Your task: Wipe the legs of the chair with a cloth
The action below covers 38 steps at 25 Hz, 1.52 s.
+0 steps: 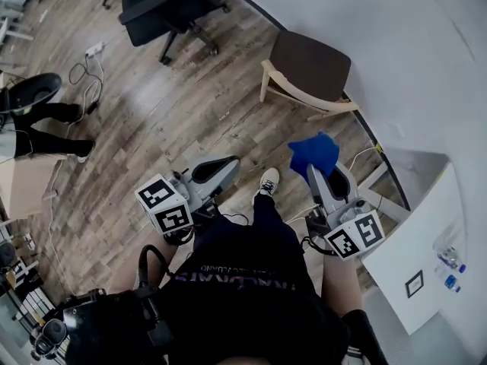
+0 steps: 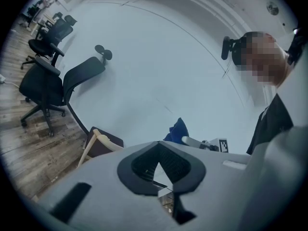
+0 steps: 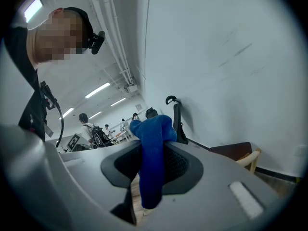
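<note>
Wood floor (image 1: pixel 152 128); blue cloth (image 1: pixel 313 154) pinched in R gripper (image 3: pixel 153 177), chair (image 1: pixel 308 71) ahead.

Chair legs: the seat of the chair (image 1: pixel 308 71) covers the back ones.
Cloth: the low end of the cloth (image 1: pixel 314 152) is tucked out of sight in the right gripper (image 1: pixel 329 175).
Office chair: the black office chair (image 1: pixel 171 6) is cut by the top edge.
Bottles: the bottles (image 1: pixel 449 257) on the table (image 1: pixel 403 242) are too tiny to read.
People: the people (image 3: pixel 89 128) far off are too small to tell apart.
</note>
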{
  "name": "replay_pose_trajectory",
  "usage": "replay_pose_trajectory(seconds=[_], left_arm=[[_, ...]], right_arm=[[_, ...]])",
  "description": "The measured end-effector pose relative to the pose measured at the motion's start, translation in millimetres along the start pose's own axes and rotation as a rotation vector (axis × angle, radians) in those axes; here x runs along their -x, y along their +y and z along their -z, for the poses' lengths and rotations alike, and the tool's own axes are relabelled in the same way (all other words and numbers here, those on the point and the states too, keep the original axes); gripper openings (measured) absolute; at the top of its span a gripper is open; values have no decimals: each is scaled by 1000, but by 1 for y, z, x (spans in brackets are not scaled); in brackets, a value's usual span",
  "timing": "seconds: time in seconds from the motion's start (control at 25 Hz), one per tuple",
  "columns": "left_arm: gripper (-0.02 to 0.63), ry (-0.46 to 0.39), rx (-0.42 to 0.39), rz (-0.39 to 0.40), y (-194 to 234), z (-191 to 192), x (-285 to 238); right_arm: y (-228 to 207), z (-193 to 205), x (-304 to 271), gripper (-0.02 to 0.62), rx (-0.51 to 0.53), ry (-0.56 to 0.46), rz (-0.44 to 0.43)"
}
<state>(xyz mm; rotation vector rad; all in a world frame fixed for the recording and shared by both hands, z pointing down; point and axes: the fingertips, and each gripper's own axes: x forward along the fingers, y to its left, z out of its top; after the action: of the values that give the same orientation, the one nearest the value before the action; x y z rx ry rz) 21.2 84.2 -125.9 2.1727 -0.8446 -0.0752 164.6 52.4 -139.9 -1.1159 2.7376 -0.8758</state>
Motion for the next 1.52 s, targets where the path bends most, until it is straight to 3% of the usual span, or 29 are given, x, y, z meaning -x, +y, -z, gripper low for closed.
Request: replay_pose_trajectory(seconds=[0.24,0.44,0.64,1.08,1.52], left_arm=[[6,-19,-9,-107,21,10,-9],[6,16,-52,-162,42,23,-6],[5,63,-38,-129,76,34,-11],[6,177,-128,-58,175,85,-33],[6,147,-141,-30,265,144,-65]], right_arm=[[-38,7,-20,112,9,54,-51],[-57,24,-38,112,-10,76,-55],[-64,45,-59,112,-7,82,-30],[-111,143,-120,112,-38,104,50],[-172,229,-181,112,3,151,43]])
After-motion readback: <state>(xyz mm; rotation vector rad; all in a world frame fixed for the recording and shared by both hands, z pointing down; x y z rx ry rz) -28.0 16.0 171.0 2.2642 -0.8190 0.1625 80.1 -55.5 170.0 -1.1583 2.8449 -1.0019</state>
